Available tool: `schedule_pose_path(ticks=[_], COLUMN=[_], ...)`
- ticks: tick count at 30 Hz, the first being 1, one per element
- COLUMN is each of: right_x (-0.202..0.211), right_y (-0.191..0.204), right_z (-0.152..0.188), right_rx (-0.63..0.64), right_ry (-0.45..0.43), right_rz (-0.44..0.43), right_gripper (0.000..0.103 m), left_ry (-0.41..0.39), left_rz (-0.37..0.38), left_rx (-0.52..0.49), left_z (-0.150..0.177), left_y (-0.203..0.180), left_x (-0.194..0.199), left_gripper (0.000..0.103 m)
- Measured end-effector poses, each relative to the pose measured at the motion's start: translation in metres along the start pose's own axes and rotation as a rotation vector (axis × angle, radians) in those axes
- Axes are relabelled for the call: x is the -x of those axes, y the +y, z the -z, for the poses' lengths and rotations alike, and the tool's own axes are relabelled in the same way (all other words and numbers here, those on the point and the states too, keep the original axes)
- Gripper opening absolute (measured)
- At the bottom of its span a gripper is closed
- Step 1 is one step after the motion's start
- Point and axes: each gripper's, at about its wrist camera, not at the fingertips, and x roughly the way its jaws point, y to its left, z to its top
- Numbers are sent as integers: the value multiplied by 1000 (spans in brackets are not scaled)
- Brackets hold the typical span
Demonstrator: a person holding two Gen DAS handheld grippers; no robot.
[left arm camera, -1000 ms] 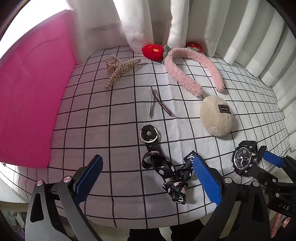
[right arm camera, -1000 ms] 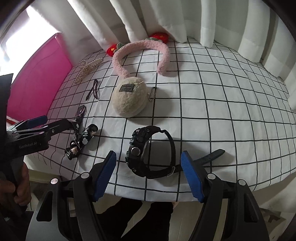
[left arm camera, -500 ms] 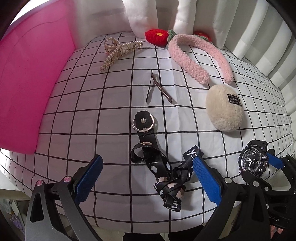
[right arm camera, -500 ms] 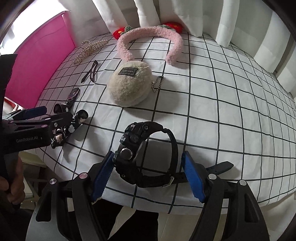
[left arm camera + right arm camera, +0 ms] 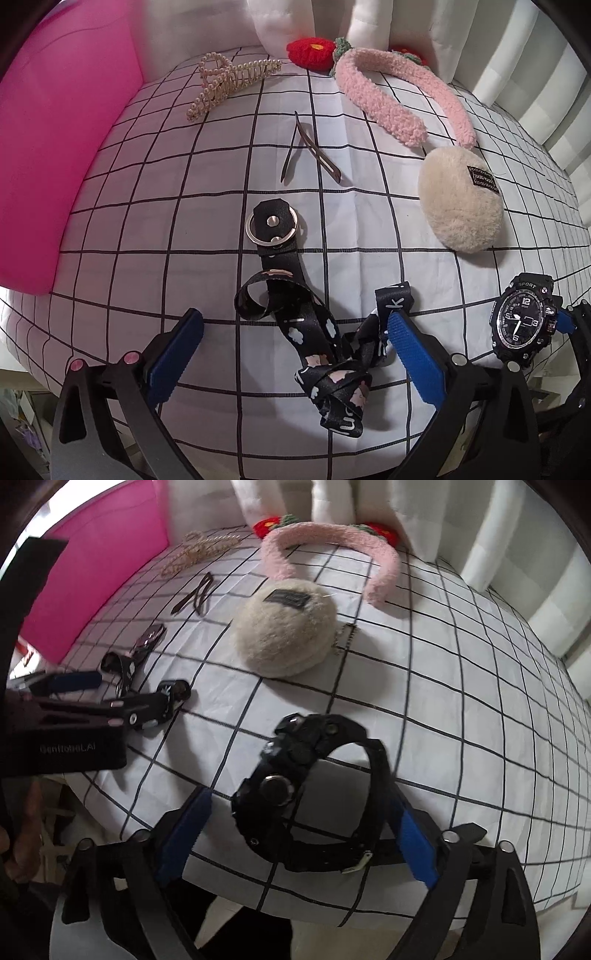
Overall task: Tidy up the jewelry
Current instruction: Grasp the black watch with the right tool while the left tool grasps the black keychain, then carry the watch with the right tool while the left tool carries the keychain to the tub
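A black sport watch (image 5: pixel 303 794) stands on its side on the grid cloth between the open fingers of my right gripper (image 5: pixel 295 834); its strap lies close to the right finger. It also shows in the left wrist view (image 5: pixel 524 321). My left gripper (image 5: pixel 295 347) is open around a crumpled black patterned lanyard (image 5: pixel 325 350) with a metal ring (image 5: pixel 271 225). The lanyard also shows in the right wrist view (image 5: pixel 125 668).
On the cloth lie a pearl hair claw (image 5: pixel 229 81), a dark hair clip (image 5: pixel 310 151), a pink fluffy headband (image 5: pixel 399 96) with red flowers and a cream furry pouch (image 5: pixel 461 206). A pink box (image 5: pixel 51 147) stands at the left. White curtains hang behind.
Both grippers have moved forward and down over the table. The watch now sits between my right fingers, and the lanyard sits between my left fingers.
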Motion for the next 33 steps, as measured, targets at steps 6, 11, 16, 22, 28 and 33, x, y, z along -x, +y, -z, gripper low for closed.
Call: schedule_pose_path(ticks=[6, 11, 16, 22, 28, 33], right_x=[5, 7, 4, 10, 11, 17], right_y=[-1, -2, -4, -12, -20, -23], right_z=[0, 4, 1, 0, -4, -6], right_rx=[-25, -18, -65, -99, -143, -184], right_ry=[-39, -58, -44, -57, -53, -64], right_rz=[4, 2, 5, 14, -26, -58], right_gripper=[95, 95, 89, 63, 62, 62], left_ry=[-10, -2, -4, -29, -27, -53], left_rz=[5, 8, 9, 12, 65, 70], left_rx=[-10, -15, -12, -22, -41, -28], left_z=[3, 3, 2, 3, -3, -8], left_y=[3, 4, 3, 5, 5, 15], left_x=[2, 4, 3, 11, 15, 26], left_gripper=[97, 97, 95, 66, 11, 7])
